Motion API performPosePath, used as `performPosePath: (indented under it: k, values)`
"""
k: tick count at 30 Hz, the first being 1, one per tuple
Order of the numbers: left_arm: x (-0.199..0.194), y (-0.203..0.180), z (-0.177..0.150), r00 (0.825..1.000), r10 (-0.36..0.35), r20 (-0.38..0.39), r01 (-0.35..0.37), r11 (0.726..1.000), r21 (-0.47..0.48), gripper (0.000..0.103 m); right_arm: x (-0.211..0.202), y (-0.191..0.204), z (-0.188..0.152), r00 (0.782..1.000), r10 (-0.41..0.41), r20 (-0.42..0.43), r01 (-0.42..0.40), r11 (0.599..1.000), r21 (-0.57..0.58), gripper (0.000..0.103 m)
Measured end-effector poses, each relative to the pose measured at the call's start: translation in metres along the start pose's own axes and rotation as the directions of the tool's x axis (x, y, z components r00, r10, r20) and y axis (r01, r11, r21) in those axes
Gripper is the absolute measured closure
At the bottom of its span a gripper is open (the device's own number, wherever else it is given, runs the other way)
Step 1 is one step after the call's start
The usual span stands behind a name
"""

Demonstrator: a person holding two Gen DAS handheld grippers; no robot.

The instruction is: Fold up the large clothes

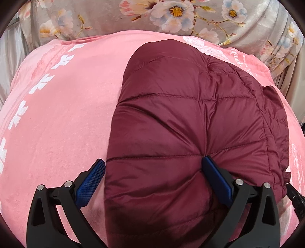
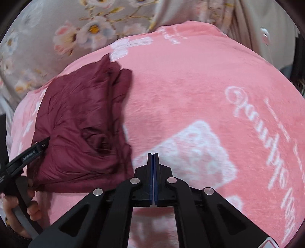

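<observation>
A maroon quilted puffer jacket (image 1: 190,122) lies folded into a compact bundle on a pink blanket (image 1: 57,114). My left gripper (image 1: 154,166) is open, its blue pads (image 1: 91,181) wide apart over the jacket's near end; the right pad presses into the fabric, the left pad sits beside the jacket's left edge. In the right wrist view the jacket (image 2: 82,124) lies to the left, with the left gripper (image 2: 38,146) and the hand holding it at its near-left edge. My right gripper (image 2: 153,154) is shut and empty, above the blanket (image 2: 190,95) just right of the jacket.
The pink blanket has white leaf prints and lettering (image 2: 247,106). A grey floral cloth (image 1: 171,15) hangs behind the blanket's far edge. A dark object (image 2: 299,63) stands at the far right.
</observation>
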State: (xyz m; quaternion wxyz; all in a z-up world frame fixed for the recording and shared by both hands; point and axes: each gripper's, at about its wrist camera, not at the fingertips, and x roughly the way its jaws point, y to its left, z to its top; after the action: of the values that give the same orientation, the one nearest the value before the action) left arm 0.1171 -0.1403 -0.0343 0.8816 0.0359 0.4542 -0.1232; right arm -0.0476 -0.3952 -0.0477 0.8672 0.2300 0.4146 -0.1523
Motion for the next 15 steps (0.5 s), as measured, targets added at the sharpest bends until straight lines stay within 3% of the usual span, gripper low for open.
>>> performPosePath:
  k: [2, 4, 6, 8, 11, 14, 15]
  values:
    - [-0.011, 0.003, 0.002, 1.000, 0.012, 0.005, -0.012, 1.000, -0.005, 0.005, -0.009, -0.004, 0.002, 0.998, 0.067, 0.008, -0.067, 0.997, 0.028, 0.091]
    - [-0.025, 0.009, 0.006, 0.999, 0.012, 0.038, -0.012, 1.000, -0.017, 0.005, -0.017, 0.005, 0.006, 0.996, 0.082, 0.027, -0.082, 0.997, -0.004, 0.080]
    - [-0.037, 0.021, 0.014, 0.998, -0.018, 0.053, 0.021, 0.999, -0.048, 0.005, -0.025, 0.017, 0.012, 0.988, 0.141, 0.062, -0.140, 0.990, -0.023, 0.031]
    - [-0.035, 0.032, 0.022, 0.997, -0.068, 0.027, 0.070, 0.994, -0.087, 0.005, -0.026, 0.026, 0.016, 0.977, 0.199, 0.079, -0.198, 0.980, -0.027, 0.027]
    - [-0.013, 0.050, 0.027, 0.986, -0.152, -0.060, 0.141, 0.976, -0.168, 0.005, -0.007, 0.041, 0.022, 0.966, 0.259, 0.019, -0.259, 0.966, -0.011, 0.027]
    - [0.015, 0.063, 0.021, 0.964, -0.232, -0.128, 0.194, 0.946, -0.260, 0.005, 0.020, 0.044, 0.025, 0.950, 0.306, -0.056, -0.304, 0.951, 0.055, 0.027]
    - [0.022, 0.068, 0.019, 0.949, -0.284, -0.136, 0.232, 0.923, -0.307, 0.005, 0.031, 0.042, 0.023, 0.940, 0.331, -0.078, -0.322, 0.940, 0.108, 0.027]
